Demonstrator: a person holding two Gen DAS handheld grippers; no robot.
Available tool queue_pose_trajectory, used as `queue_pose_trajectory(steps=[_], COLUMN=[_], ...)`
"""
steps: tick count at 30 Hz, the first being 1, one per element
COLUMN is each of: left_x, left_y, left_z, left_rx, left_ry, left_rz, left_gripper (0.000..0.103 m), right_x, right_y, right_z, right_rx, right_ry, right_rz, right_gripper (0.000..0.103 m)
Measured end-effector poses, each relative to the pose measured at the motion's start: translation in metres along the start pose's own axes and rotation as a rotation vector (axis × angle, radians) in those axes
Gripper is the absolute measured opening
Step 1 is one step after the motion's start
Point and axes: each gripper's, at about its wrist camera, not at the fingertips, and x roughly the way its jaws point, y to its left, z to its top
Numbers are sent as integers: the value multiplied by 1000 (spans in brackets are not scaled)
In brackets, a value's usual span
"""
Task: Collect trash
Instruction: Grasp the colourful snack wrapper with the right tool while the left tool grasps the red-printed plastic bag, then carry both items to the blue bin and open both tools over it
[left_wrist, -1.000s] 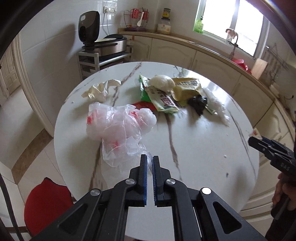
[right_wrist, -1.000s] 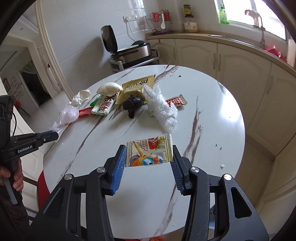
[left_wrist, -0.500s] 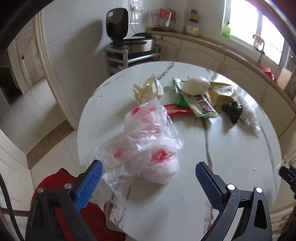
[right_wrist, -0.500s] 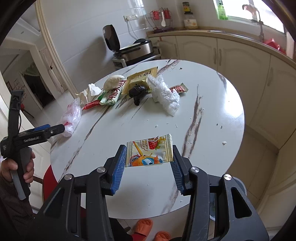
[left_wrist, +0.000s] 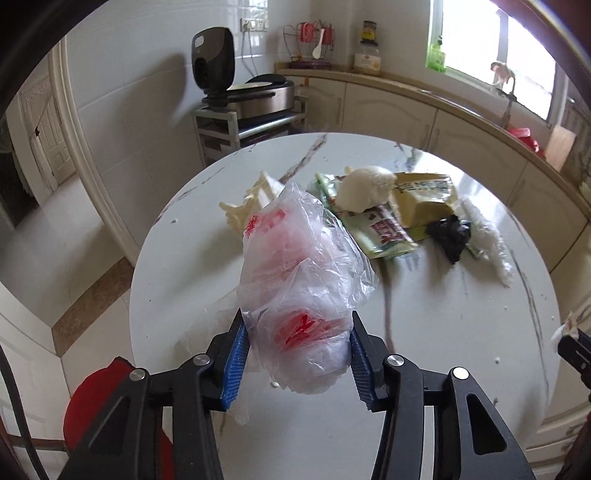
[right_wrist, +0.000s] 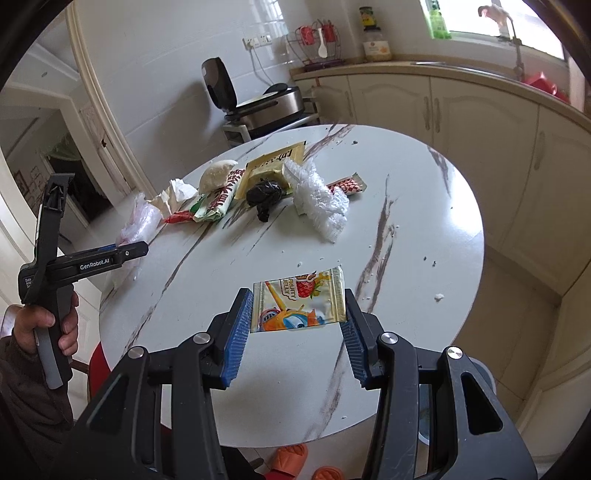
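My left gripper (left_wrist: 297, 354): jaws closing around crumpled clear plastic bag (left_wrist: 303, 291), frame centre. My right gripper (right_wrist: 295, 325): clamped on fruit jelly sachet (right_wrist: 299, 301), lower centre.

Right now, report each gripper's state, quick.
Left gripper: jaws closing around the crumpled plastic bag, pads touching it.
Right gripper: shut on the jelly sachet.

I see a thin, crinkled clear plastic bag (left_wrist: 303, 280), a glossy foil wrapper (right_wrist: 299, 299), a polished marble-look table (right_wrist: 424, 236), and ribbed blue pads (left_wrist: 236, 365).
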Motion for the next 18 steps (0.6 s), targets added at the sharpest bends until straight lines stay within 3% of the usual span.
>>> queue_pose_trajectory(steps=[8, 18], left_x=[-57, -50], left_y=[-77, -261], left_z=[-8, -19], left_rx=[136, 424], left_ry=[-44, 27], left_rz=[-187, -400], left_gripper=[46, 46], right_x=[-42, -110], right_y=[-32, -128], right_z=[-8, -40], right_rx=[50, 196], right_ry=[-71, -146], right_rz=[-26, -178], right_gripper=[44, 44])
